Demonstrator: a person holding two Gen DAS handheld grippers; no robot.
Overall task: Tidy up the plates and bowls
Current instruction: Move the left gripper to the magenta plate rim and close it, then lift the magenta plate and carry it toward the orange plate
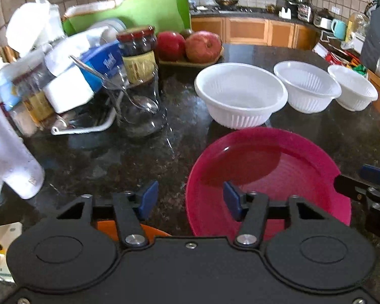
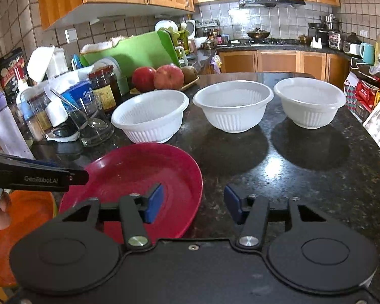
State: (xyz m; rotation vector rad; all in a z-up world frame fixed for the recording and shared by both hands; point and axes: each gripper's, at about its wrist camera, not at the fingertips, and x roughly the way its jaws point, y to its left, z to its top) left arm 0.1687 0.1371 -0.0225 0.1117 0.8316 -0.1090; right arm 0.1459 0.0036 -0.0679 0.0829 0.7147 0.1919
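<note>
Both grippers low over the near edge of the dark counter (image 2: 304, 177), nothing held. Left gripper (image 1: 190, 198): jaws wide apart, left pad over bare counter, right pad over the near left rim of the red plate (image 1: 271, 177). Right gripper (image 2: 193, 204): jaws equally wide, left pad over the plate's right part, right pad over bare counter just right of it. Red plate sits flat on the counter, near centre, between the two grippers; in the right wrist view the left gripper's finger reaches to its left rim, in the left wrist view the right gripper's finger shows at its right rim. Orange plate (image 2: 25, 217) lies just left of the red one, at the near edge, partly hidden by the left gripper. Behind the red plate, three white ribbed bowls in a row, upright, empty: left bowl (image 2: 149, 115) just beyond the plate's far rim, mid bowl (image 2: 234, 105) and right bowl (image 2: 309, 101) further right, small gaps between them. Left of the bowls: glass (image 2: 91, 124) with spoon, jar (image 2: 105, 88), clutter of containers. Farther back, tray with apples (image 2: 168, 76), green board (image 2: 136, 50), then cabinets and stove.
</note>
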